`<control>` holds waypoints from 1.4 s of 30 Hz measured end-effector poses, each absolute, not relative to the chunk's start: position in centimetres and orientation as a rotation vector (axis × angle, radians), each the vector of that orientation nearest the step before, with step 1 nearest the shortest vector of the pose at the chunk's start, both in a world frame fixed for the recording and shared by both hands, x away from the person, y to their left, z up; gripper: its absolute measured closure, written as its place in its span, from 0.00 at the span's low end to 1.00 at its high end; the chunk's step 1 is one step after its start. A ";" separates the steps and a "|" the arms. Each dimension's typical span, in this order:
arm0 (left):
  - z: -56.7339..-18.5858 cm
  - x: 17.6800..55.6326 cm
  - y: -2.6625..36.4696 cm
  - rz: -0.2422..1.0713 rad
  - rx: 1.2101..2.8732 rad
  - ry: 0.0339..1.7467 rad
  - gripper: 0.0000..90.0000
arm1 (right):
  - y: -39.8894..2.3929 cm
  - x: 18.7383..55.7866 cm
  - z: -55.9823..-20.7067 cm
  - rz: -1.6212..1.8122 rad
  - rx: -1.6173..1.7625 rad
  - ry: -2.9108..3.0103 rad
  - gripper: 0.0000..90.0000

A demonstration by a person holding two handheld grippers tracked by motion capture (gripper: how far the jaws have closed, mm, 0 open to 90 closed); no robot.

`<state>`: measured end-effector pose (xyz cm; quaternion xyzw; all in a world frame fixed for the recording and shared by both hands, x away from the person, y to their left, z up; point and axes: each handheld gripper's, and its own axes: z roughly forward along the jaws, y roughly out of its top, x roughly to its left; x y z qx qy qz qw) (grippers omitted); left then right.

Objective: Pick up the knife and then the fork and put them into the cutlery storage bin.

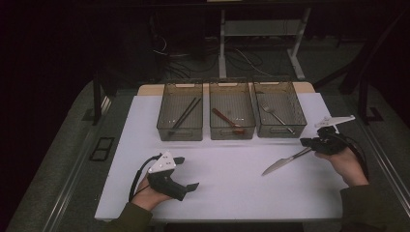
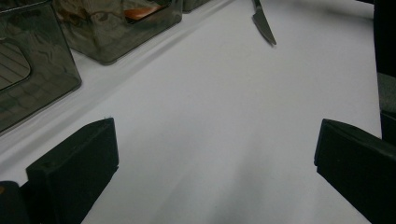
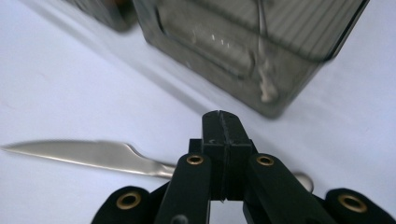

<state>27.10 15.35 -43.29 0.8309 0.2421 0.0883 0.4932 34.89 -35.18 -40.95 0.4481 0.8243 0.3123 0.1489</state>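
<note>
A silver table knife (image 1: pixel 286 161) lies on the white table top (image 1: pixel 227 183), blade toward the front left and handle toward my right gripper (image 1: pixel 306 142). In the right gripper view that gripper (image 3: pixel 222 116) has its jaws pressed together with nothing visible between the pads. The knife (image 3: pixel 93 156) runs crosswise underneath the gripper's body, and its handle end shows again on the far side. My left gripper (image 1: pixel 187 172) rests at the front left of the table, open and empty. In its own view the left gripper (image 2: pixel 215 140) has wide-apart jaws framing bare table, with the knife's tip (image 2: pixel 264 25) far ahead.
Three clear bins stand in a row at the back of the table. The left bin (image 1: pixel 167 130) holds black chopsticks (image 1: pixel 186 112), the middle bin (image 1: pixel 232 133) a red spoon (image 1: pixel 225 117), the right bin (image 1: pixel 280 131) a fork (image 1: pixel 274 113). Table legs and cables lie beyond.
</note>
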 end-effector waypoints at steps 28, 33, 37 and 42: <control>-43.3 27.1 15.4 0.208 2.020 0.586 0.00 | -34.7 35.9 -43.6 0.663 1.283 2.442 1.00; -43.3 27.1 15.4 0.208 2.021 0.586 0.00 | -35.0 35.4 -43.6 0.667 1.284 2.461 1.00; -43.3 27.1 15.4 0.209 2.018 0.586 0.00 | -35.2 35.0 -43.5 0.663 1.280 2.478 1.00; -43.3 27.1 15.5 0.210 2.016 0.586 0.00 | -35.3 34.5 -43.4 0.661 1.267 2.509 1.00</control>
